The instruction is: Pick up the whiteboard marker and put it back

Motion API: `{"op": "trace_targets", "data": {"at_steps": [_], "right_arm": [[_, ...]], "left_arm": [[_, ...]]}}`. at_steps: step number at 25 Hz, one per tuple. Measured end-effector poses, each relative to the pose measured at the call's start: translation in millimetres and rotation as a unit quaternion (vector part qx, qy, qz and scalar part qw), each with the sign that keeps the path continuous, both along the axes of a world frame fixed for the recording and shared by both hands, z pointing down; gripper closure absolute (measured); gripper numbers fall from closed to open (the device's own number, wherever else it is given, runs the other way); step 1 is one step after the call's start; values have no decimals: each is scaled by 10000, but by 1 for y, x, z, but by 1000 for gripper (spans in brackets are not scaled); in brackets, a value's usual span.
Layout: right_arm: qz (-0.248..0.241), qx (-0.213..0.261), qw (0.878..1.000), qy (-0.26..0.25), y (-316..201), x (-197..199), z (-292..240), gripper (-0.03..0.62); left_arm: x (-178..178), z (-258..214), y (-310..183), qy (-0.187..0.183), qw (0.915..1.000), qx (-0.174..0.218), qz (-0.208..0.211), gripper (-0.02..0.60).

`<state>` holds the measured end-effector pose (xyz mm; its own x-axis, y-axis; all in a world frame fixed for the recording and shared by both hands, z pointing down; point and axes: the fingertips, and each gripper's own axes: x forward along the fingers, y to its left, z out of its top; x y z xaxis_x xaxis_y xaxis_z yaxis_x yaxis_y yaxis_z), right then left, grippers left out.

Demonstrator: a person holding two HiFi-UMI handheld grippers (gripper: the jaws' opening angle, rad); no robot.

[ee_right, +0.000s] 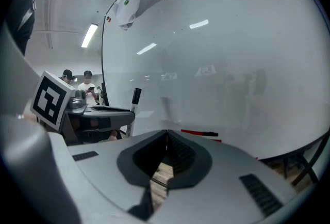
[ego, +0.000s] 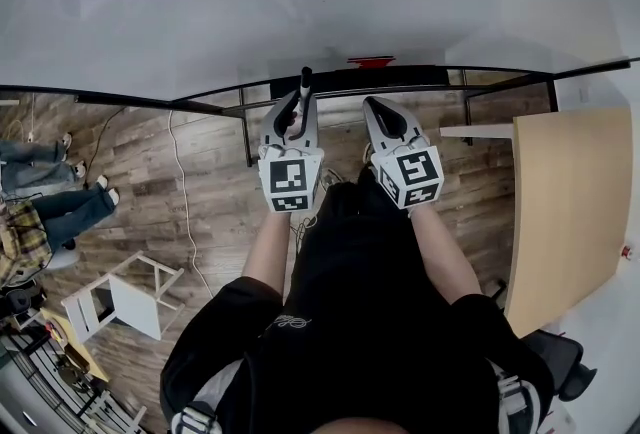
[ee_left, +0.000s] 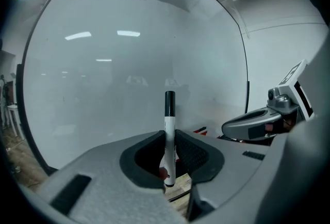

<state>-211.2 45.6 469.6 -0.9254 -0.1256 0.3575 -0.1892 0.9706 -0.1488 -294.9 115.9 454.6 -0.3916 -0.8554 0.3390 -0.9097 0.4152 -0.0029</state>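
Observation:
The whiteboard marker (ee_left: 169, 138), white with a black cap (ee_left: 169, 103) on top, stands upright between the jaws of my left gripper (ee_left: 169, 134), which is shut on its body. In the head view the marker (ego: 305, 82) pokes up from the left gripper (ego: 298, 114), in front of the whiteboard (ego: 320, 2) and just above its black tray rail (ego: 400, 80). My right gripper (ego: 385, 119) hovers beside it to the right. Its jaws (ee_right: 166, 133) are shut with nothing between them. From the right gripper view the marker (ee_right: 134, 107) shows to the left.
A red marker (ee_right: 198, 133) lies on the whiteboard's tray. A beige table (ego: 565, 212) stands at the right, a white stool (ego: 125, 297) at the lower left on the wooden floor. People (ego: 40, 212) sit at the far left. A cable (ego: 180, 222) runs across the floor.

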Motion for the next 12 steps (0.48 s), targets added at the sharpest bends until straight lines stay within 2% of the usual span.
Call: {"op": "trace_targets", "data": {"at_steps": [12], "right_arm": [[16,165,9998,-97,-9,35,-16,594]], "left_arm": [[35,-26,-7,17,9991,413,-28,518]]}}
